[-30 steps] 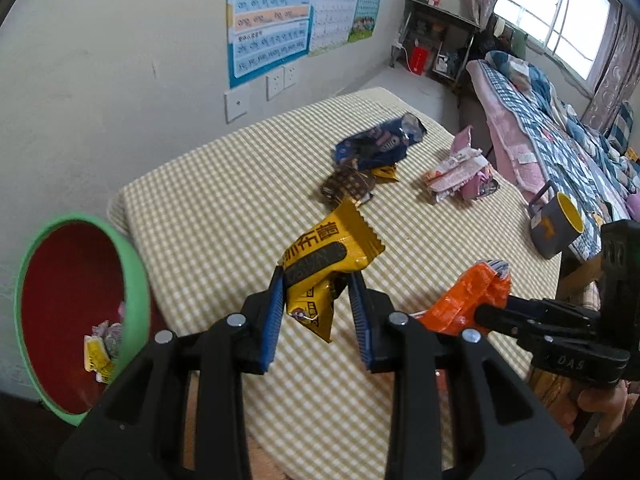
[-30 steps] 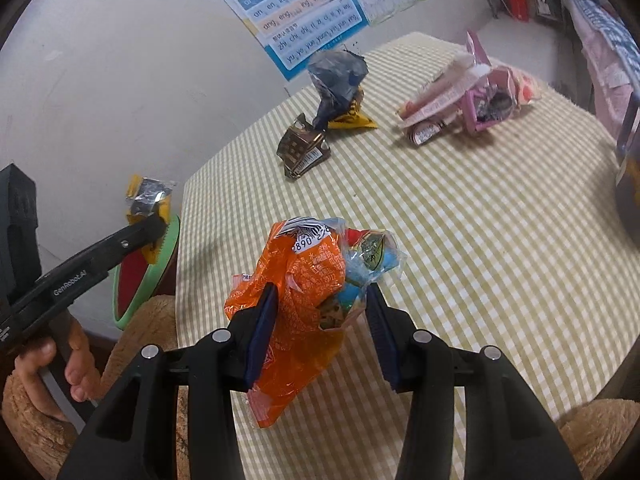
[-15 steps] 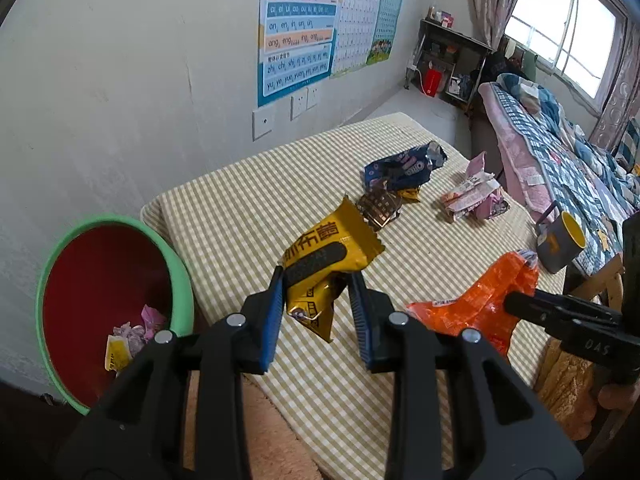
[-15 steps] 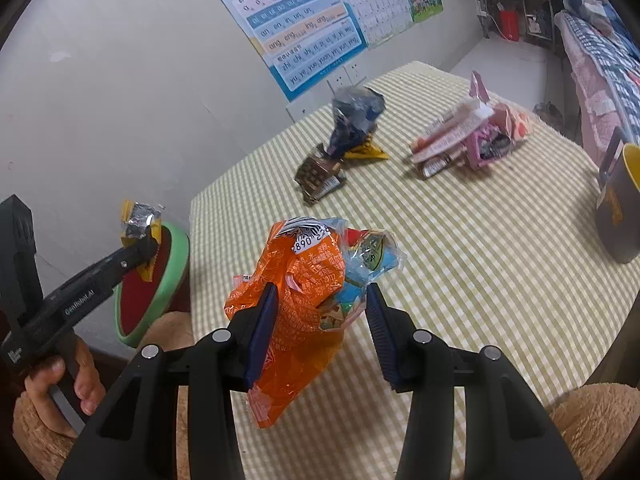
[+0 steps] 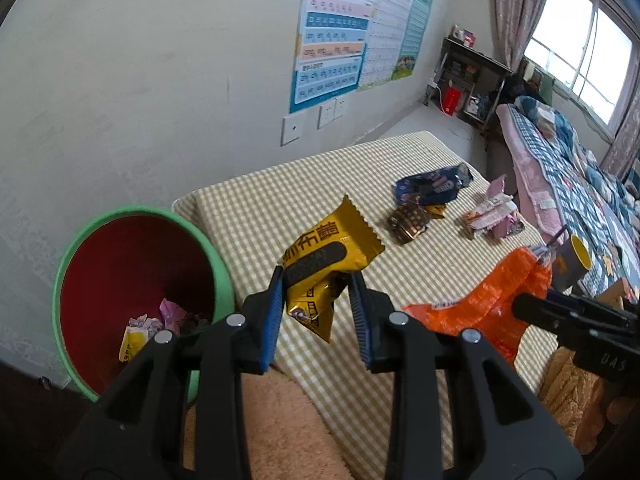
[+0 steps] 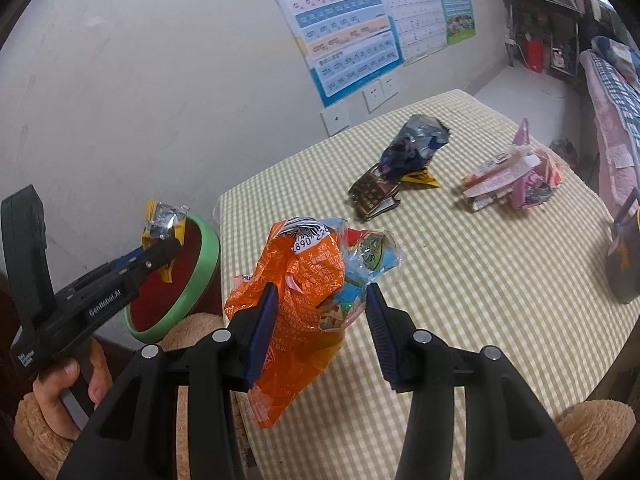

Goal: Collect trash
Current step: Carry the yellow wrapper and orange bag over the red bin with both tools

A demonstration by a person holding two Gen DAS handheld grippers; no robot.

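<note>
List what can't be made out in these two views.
- Bin contents: left view, near wall and gripper frame hide most; right view shows only its rim.
- Mug: right view, cut by the frame edge.
- Orange bag far end: left view, behind the right hand-held gripper.
- Poster text: too small.

Pale wall [image 5: 140, 60] with charts [image 5: 332, 52]; bright window [image 5: 580, 52]; perhaps a bed [image 5: 560, 168] beneath.

Two black handheld grippers, left gripper [image 5: 316, 312] and right gripper [image 6: 320, 328]: blue ribbed pads [image 5: 270, 320], silver screws, white "GenRobot.AI" lettering; fuzzy tan sleeve [image 6: 30, 436] at the wrist.
</note>
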